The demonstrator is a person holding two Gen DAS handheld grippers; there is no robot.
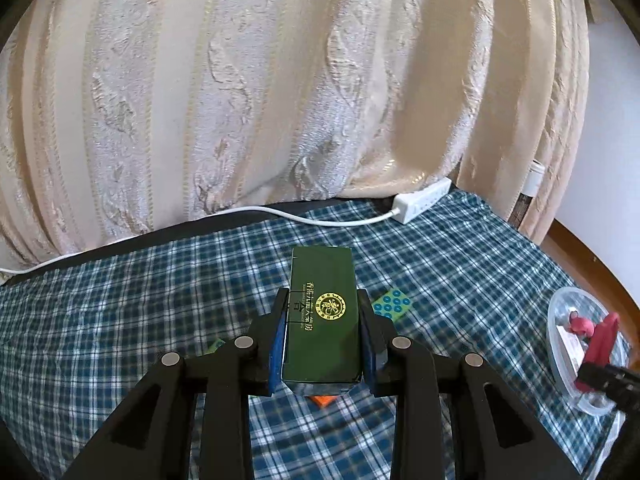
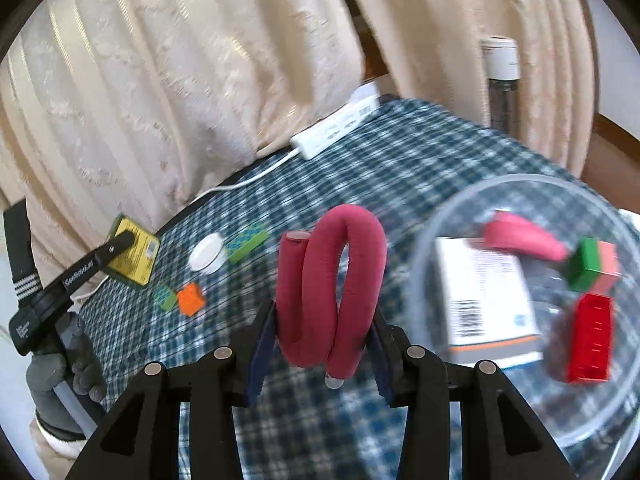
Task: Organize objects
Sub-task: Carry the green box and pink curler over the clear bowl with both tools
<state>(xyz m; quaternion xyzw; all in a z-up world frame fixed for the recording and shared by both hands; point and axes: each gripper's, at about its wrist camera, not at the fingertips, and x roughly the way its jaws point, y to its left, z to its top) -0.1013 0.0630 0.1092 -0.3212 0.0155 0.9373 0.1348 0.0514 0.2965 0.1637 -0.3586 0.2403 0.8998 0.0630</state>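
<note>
Soft daylight, fisheye-curved dark corners; left view sharp, right view smeared by motion blur.

Green box (image 1: pixel 324 320) held, red foam roller (image 2: pixel 332 280) held

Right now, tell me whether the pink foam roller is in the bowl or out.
Out. The pink foam roller is clamped in the right hand-held gripper, left of the clear bowl.

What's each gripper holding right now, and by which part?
Left gripper: green box, clamped across its long sides. Right gripper: bent red foam roller, at its lower loops.
</note>
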